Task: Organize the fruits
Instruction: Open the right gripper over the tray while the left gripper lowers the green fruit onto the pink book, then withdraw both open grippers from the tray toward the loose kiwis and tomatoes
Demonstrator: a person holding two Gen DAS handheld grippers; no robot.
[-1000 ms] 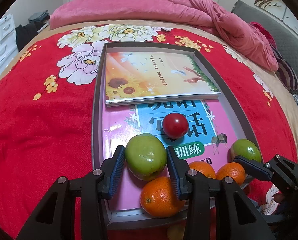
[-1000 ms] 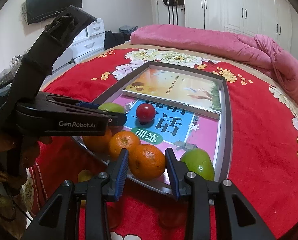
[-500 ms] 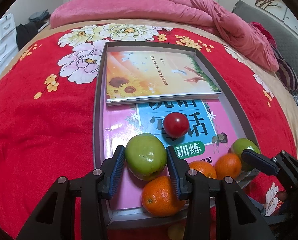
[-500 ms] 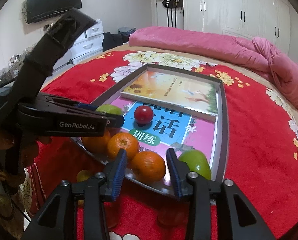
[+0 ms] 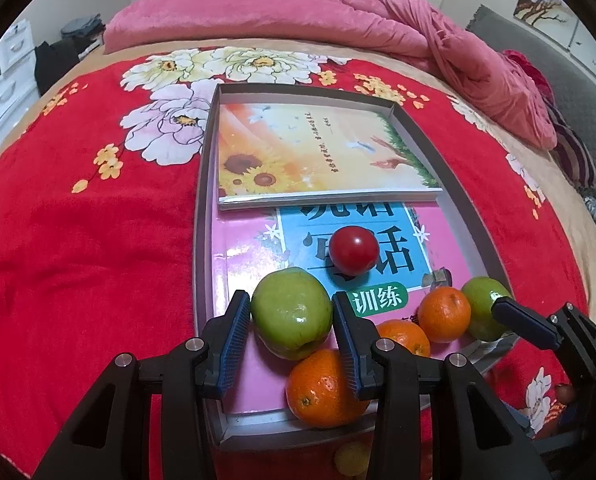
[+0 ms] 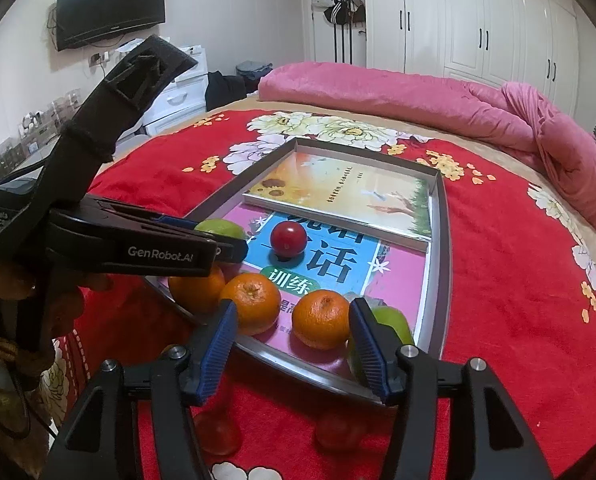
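1. While the fruit is gathered at one end of the tray (image 5: 464, 208), the left gripper (image 5: 291, 312) is clenched on a green apple (image 5: 291, 312); both blue pads press its flanks, so the apple sits on the pink book (image 5: 241, 256) at the tray's near-left part, probably ready for lifting or final seating.
2. Right gripper (image 6: 293, 334): its jaws have just been opening, and they now stand released, well clear on either side of an orange (image 6: 321, 319). That orange rests on its own inside the tray's near rim, which suggests it has just been delivered there.
3. Two further oranges (image 6: 251, 302) lie in a row beside it along the same near rim, one partly hidden under the left gripper, and a second green apple (image 6: 394, 320) sits in the tray's near-right corner, partly behind the right pad. Grouping by the rim keeps round fruit from rolling.
4. Red tomato (image 5: 354, 250): alone toward the tray's middle, on the blue panel of the book, apart from the row.
5. Sunflower book (image 5: 318, 156): fills the tray's far half, leaving only the near half for fruit.
6. Bed (image 5: 77, 240): carries the tray on a red flowered blanket; being soft, it may let the tray tilt.
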